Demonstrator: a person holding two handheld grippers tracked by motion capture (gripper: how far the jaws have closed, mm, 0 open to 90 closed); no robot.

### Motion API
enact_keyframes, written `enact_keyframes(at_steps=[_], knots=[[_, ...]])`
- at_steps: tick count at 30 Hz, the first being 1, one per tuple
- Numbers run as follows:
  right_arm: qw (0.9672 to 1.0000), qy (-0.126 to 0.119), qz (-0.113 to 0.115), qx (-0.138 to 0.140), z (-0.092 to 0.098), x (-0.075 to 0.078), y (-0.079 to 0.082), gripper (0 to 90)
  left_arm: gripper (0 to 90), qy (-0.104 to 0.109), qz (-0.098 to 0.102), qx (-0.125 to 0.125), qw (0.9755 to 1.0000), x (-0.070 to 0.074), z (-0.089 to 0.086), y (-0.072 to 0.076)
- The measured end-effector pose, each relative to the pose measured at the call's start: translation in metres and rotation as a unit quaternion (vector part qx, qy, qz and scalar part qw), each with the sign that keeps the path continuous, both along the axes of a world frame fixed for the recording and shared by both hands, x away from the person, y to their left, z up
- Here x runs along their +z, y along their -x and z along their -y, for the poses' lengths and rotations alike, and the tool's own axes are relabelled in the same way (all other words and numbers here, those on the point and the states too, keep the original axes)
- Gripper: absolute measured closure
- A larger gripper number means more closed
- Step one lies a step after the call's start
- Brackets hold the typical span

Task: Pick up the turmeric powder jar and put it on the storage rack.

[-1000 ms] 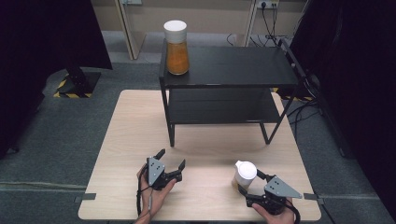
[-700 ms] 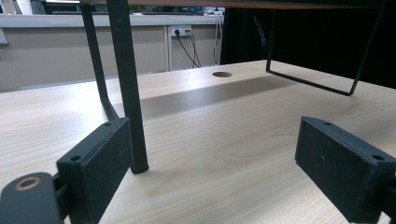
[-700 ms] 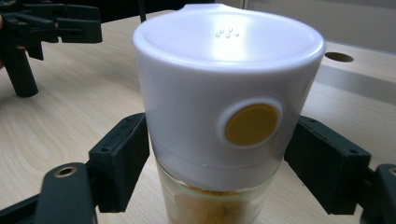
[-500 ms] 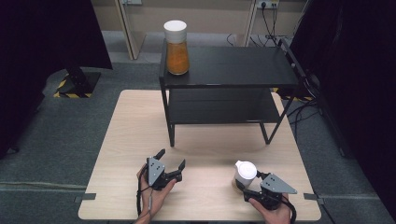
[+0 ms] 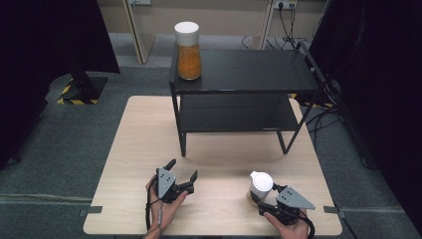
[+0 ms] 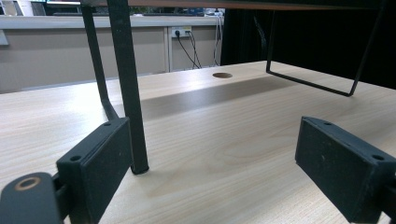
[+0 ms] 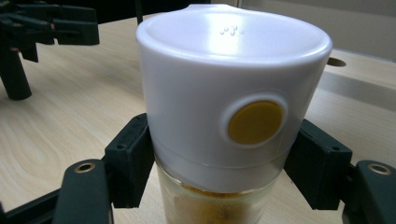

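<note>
Wooden table (image 5: 139,149) under shelf rack (image 5: 239,94), jar (image 5: 261,186)

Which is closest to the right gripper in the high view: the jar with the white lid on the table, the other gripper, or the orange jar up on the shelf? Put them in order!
From the right gripper:
1. White-lidded jar, on the table, gripped between its fingers.
2. Left gripper, across the table's near edge, at the picture's left.
3. Orange jar, far off on the black shelf's top left corner.

A pale wooden worktop (image 5: 144,149) stands on grey carpet floor (image 5: 59,144), bearing a black two-tier metal shelf (image 5: 249,74). Behind, a beige wall (image 5: 234,20) carries sockets (image 5: 281,5) with trailing cables; dark curtains (image 5: 45,45) flank both sides.
</note>
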State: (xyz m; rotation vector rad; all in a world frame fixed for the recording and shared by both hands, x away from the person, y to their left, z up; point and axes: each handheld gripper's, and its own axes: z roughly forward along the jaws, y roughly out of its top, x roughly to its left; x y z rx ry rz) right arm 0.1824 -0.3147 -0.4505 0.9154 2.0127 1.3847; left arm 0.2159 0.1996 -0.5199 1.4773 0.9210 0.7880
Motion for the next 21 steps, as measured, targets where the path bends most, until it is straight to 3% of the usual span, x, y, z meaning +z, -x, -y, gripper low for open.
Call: enact_keyframes(at_steps=[12, 21], knots=[[0.9986, -0.001, 0.039, -0.035, -0.002, 0.021, 0.01, 30.5, 10.6, 0.0, 0.001, 0.001, 1.0, 0.0, 0.0, 0.0], [0.9952, -0.022, 0.074, -0.06, -0.001, 0.041, 0.012, 30.5, 10.6, -0.006, 0.004, 0.001, 1.0, 0.0, 0.002, 0.001]])
